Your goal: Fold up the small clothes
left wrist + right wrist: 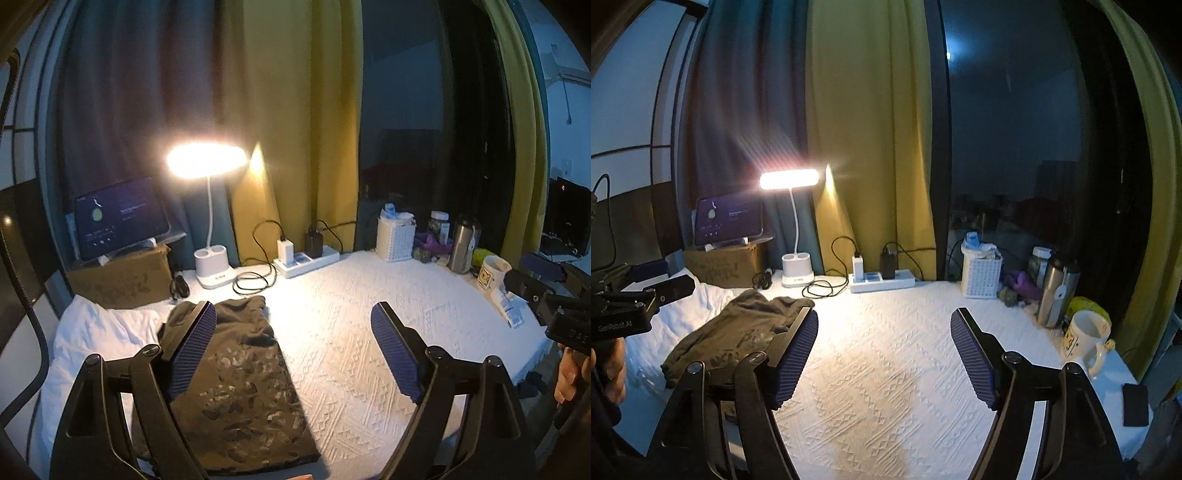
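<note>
Left hand-held gripper (293, 325) and right hand-held gripper (884, 332) hang empty, jaws apart. Next, pinch the shirt (240, 387) at matching corners, folding evenly across the bench (351, 332).

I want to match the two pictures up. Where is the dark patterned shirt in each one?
Left wrist view: the dark brown patterned shirt lies folded at lower left, just behind the left finger.
Right wrist view: the shirt lies at middle left, partly behind the left finger.
Shared landmark: the lit white desk lamp, on the table beyond the shirt in both.
</note>
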`<state>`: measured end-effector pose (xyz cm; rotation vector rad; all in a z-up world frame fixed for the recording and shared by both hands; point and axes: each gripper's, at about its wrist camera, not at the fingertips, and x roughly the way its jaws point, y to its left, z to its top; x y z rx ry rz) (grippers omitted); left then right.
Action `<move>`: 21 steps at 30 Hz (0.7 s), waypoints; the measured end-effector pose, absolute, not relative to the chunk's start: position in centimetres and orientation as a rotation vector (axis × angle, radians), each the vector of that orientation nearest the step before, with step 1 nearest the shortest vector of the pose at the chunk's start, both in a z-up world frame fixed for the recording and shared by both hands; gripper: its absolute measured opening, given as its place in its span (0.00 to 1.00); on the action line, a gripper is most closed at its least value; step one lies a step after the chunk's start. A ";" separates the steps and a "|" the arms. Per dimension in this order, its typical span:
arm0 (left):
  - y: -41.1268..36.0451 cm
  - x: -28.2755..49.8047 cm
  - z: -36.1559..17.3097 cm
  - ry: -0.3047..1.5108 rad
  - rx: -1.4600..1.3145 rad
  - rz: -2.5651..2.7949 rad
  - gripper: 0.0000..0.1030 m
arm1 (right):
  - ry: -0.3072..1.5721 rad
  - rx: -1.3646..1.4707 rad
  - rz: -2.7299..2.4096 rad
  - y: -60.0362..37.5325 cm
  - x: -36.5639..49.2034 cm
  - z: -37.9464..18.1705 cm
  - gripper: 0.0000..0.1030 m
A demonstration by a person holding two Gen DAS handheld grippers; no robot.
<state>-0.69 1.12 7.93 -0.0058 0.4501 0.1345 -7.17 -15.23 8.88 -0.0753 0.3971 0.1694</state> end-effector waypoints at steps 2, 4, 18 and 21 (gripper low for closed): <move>1.2 -1.2 8.4 0.434 -0.007 0.149 0.83 | 0.389 -0.083 0.173 -15.1 -7.5 9.3 0.75; 1.4 -1.6 8.9 0.413 -0.005 0.169 0.83 | 0.377 -0.089 0.171 -15.0 -7.9 9.9 0.76; 2.0 -4.4 11.3 0.325 -0.007 0.226 0.84 | 0.302 -0.108 0.175 -13.8 -10.5 13.3 0.79; 2.2 -4.9 11.5 0.315 -0.007 0.237 0.84 | 0.293 -0.110 0.180 -13.5 -10.8 13.7 0.79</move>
